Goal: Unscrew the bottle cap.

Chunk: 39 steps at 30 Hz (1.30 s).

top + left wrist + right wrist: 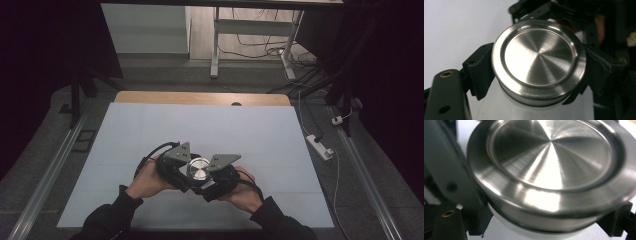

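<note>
Both tongs pinched 1 container: the right tongs [206, 181] braced its white body [529, 232]; the left tongs [184, 170] clamped the steel lid [198, 169], probably to twist it.

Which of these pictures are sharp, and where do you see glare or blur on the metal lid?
Left gripper view: the lid is sharp, with soft radial sheen. Right gripper view: the lid is close and blurred, with bright glare near its middle. High view: dim room, dark corners, the lid a small bright spot.
</note>
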Tool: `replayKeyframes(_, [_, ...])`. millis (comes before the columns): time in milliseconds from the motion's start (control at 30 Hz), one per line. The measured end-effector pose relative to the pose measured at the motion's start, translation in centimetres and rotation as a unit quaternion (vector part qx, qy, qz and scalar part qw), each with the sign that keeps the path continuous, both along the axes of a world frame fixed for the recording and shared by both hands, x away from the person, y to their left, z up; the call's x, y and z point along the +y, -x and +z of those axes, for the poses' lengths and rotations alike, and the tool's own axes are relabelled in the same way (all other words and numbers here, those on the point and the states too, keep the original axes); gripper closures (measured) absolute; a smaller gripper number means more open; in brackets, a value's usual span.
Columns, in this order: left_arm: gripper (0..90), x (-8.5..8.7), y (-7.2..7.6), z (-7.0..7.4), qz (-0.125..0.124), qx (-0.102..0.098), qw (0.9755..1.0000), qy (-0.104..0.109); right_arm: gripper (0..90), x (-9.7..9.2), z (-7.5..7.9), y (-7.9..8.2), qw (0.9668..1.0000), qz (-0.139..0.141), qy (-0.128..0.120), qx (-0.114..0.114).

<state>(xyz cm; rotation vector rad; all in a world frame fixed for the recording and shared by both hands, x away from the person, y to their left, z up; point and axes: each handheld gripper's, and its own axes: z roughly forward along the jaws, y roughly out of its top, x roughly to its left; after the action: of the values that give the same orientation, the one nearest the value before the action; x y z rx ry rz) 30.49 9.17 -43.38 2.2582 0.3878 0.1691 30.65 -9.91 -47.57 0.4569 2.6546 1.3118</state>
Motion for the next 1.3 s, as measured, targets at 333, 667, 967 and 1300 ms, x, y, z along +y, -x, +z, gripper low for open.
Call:
replayKeyframes(333, [16.9,-1.8,0.5,-0.1,0.087,-0.006,0.9961,-0.005,15.0,-0.3,-0.2,-0.5,0.9979,-0.062,0.010,-0.015])
replayKeyframes(667, [6.8,1.5,0.5,1.9,-0.032,-0.007,0.9994,0.007,15.0,-0.3,0.2,-0.2,0.9999,0.002,-0.006,0.009])
replayKeyframes(967, [18.6,1.3,0.4,0.9,-0.089,-0.013,0.9959,-0.009,15.0,0.4,0.0,0.6,0.9984,0.057,0.007,-0.001])
replayKeyframes(1300, [20.3,0.0,0.3,0.6,0.018,-0.001,0.9998,0.010,15.0,0.0,-0.1,-0.1,1.0000,-0.004,0.008,0.004])
